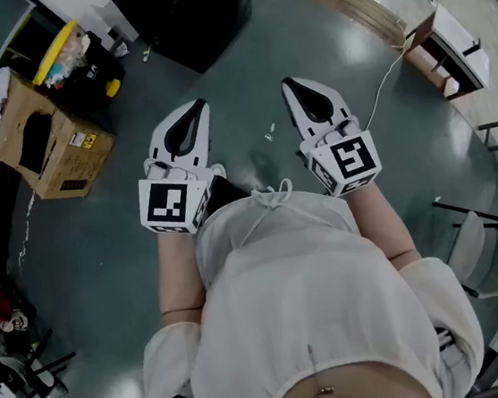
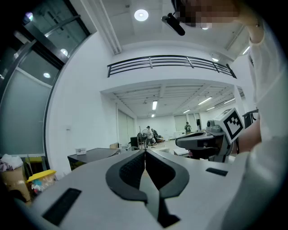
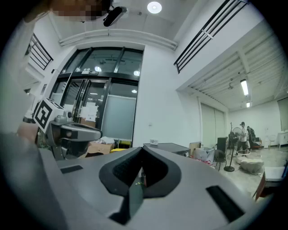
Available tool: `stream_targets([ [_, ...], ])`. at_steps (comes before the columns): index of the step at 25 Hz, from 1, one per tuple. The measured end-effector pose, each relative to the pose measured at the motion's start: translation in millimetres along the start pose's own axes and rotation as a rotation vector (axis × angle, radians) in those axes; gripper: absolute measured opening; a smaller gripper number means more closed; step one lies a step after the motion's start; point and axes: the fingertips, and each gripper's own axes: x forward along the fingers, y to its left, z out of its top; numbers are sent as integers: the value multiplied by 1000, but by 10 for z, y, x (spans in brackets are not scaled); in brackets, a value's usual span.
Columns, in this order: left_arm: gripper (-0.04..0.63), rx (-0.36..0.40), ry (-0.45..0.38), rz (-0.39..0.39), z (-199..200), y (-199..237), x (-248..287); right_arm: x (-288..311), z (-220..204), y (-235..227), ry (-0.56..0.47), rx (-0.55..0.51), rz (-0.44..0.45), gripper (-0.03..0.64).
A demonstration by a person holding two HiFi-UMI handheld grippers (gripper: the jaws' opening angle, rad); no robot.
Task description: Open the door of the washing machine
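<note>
Head view looks straight down on a person in a white top [image 1: 316, 302] holding both tools out level over a grey-green floor [image 1: 102, 248]. The left tool [image 1: 198, 105] has its jaws pressed together with nothing in them. The right tool [image 1: 290, 81] is the same, jaws together and empty, and each tool's own view backs that up.

The washing machine [image 1: 199, 15] seems to be the dark boxy unit at the top of the head view, well apart from both tools and a bit nearer the left one. Can't make out its door from any angle. Between tools and machine it's bare floor, with a small pale scrap [image 1: 271, 132] lying between the two tool tips.

Left of the machine sits a cardboard box [image 1: 48, 142], and next to it a bin with a yellow lid [image 1: 58, 50], stuffed with junk. On the right there's a stack of wooden planks [image 1: 355, 0], a white cable [image 1: 385, 78] trailing toward a low brown-and-white stand [image 1: 446, 43], and a chair [image 1: 486, 255] nearer the person.

Right gripper view also catches someone standing [image 3: 243, 131] by a fan far back in the room.
</note>
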Motion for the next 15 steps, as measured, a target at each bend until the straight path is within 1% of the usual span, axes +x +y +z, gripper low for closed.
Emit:
stream_targets([
  [3, 21, -6, 0, 0, 17, -35, 37, -26, -2, -60, -3, 3, -6, 2],
  [10, 21, 7, -7, -23, 66, -111, 147, -48, -8, -166, 0, 18, -16, 2],
  [15, 21, -5, 12, -34, 42, -136, 268, -31, -49, -255, 18, 44, -10, 3],
])
